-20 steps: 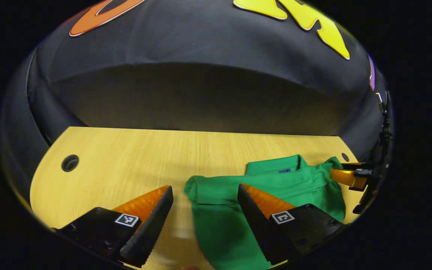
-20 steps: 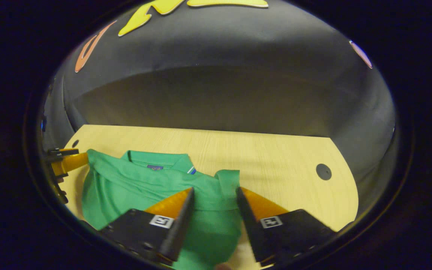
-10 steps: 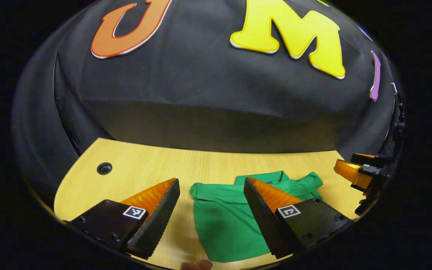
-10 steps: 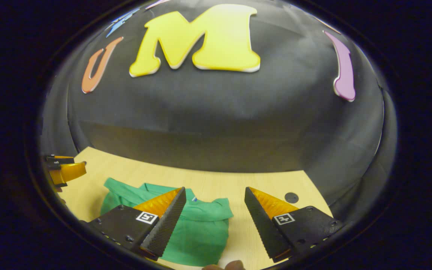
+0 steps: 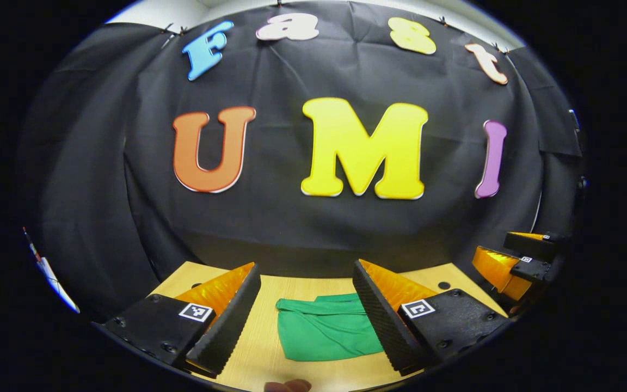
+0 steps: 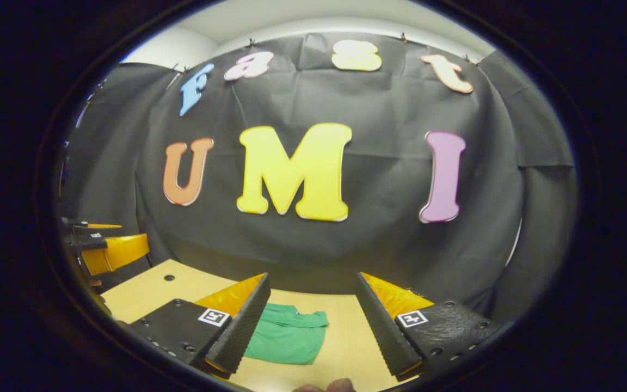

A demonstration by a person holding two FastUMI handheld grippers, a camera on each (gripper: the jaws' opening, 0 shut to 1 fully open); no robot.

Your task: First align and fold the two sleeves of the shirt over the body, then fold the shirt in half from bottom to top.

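Shirt (image 5: 327, 331) folded, on table (image 5: 270, 354), below spread tools (image 5: 307, 283)

The left tool (image 5: 306, 272) is held level and points forward, its two fingers (image 5: 225, 324) spread wide with nothing between them. The right tool (image 6: 312, 280) is held the same way, fingers (image 6: 381, 326) parted and gripping nothing. In the left gripper view the right tool (image 5: 512, 261) shows off to the right, apart from the left one; in the right gripper view the left tool (image 6: 106, 247) shows off to the left. A fingertip (image 5: 287, 385) of the holding hand peeks in at the bottom edge of each view.
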